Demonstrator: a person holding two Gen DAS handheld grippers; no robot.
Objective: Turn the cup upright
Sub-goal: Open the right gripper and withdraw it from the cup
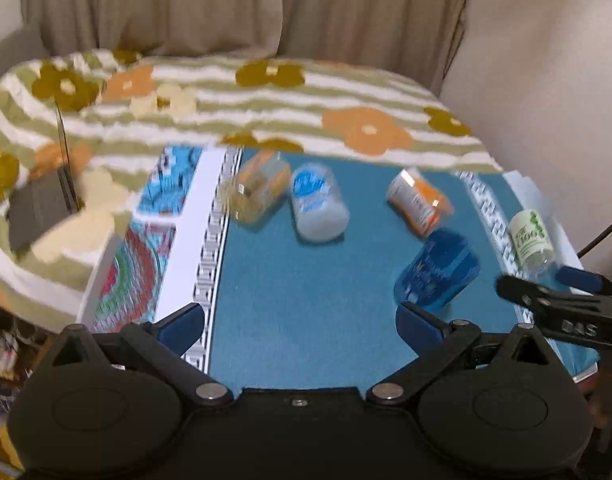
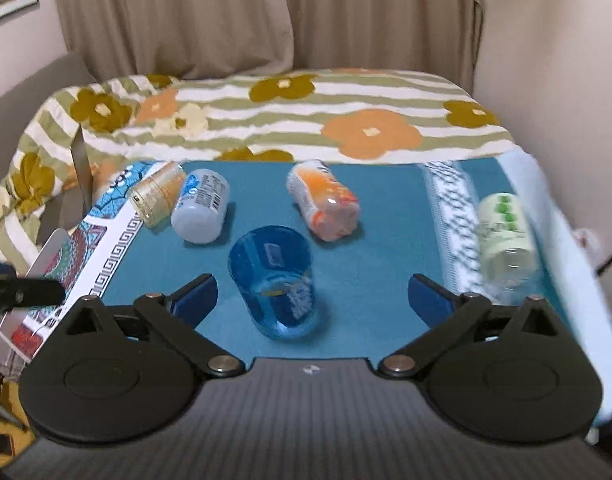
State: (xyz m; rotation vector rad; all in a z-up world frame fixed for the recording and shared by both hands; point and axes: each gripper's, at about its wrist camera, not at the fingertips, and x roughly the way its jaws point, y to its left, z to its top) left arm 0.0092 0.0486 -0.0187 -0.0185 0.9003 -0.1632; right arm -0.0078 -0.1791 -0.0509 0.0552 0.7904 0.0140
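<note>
A clear blue plastic cup (image 2: 274, 280) lies on its side on the teal mat (image 2: 386, 232), its base toward me, between the open fingers of my right gripper (image 2: 312, 298) without touching them. The cup also shows in the left wrist view (image 1: 436, 272), to the right of my left gripper (image 1: 301, 322), which is open and empty over the mat. The right gripper's black fingers (image 1: 546, 300) reach in at the right of the left wrist view.
Several bottles lie on the mat: an amber one (image 2: 157, 194), a white one with a blue label (image 2: 201, 208), an orange one (image 2: 326, 204) and a green-labelled one (image 2: 506, 232). A flowered striped blanket (image 2: 346, 120) lies behind. A laptop (image 1: 45, 204) stands at the left.
</note>
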